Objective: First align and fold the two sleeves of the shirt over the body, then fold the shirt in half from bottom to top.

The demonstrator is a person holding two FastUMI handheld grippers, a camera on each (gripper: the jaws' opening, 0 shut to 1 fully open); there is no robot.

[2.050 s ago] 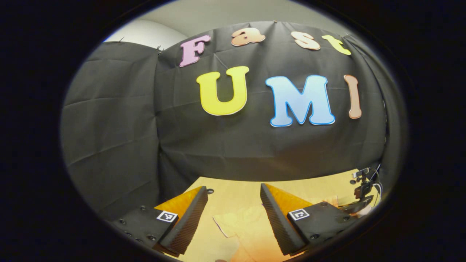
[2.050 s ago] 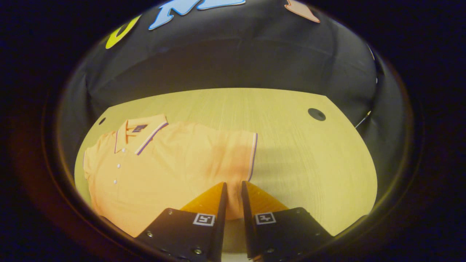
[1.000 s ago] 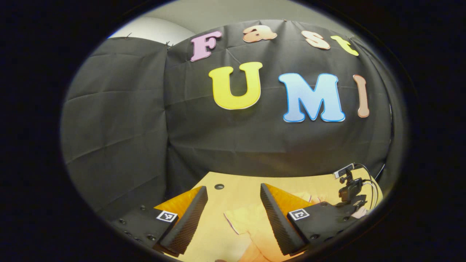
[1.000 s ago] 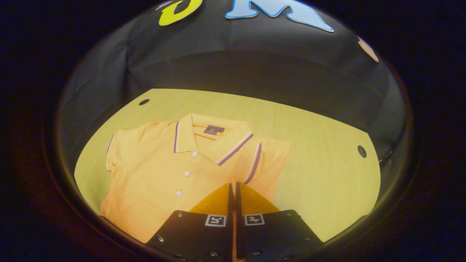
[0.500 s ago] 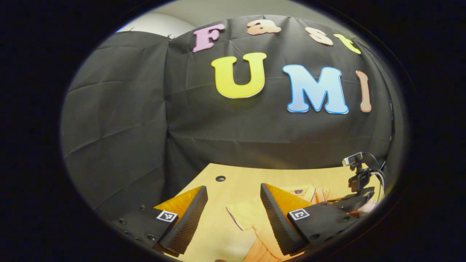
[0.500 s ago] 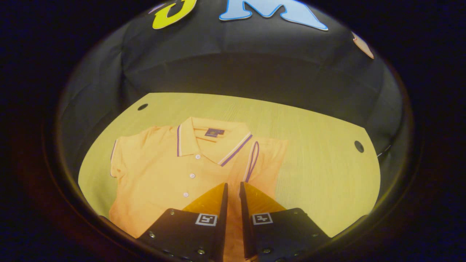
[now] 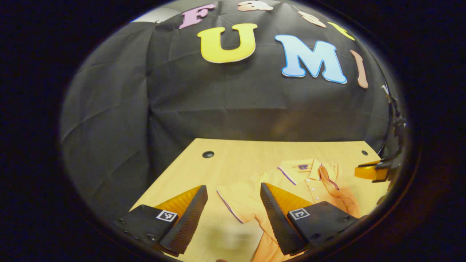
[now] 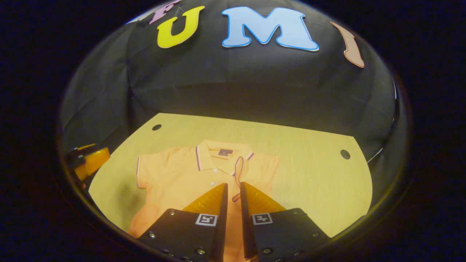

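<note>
Beneath the right hand-held gripper (image 8: 233, 189) lies the shirt (image 8: 182, 174).

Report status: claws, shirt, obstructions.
Left claw open over table. Right claw nearly closed above shirt, grip unclear. One sleeve folded over body, other sleeve flat. No obstruction seen.

I'm looking into a recording booth, not a home: black cloth walls (image 7: 225, 105) are hanging around a bare wooden table (image 8: 302, 153) with round cable holes (image 8: 344, 154).
</note>
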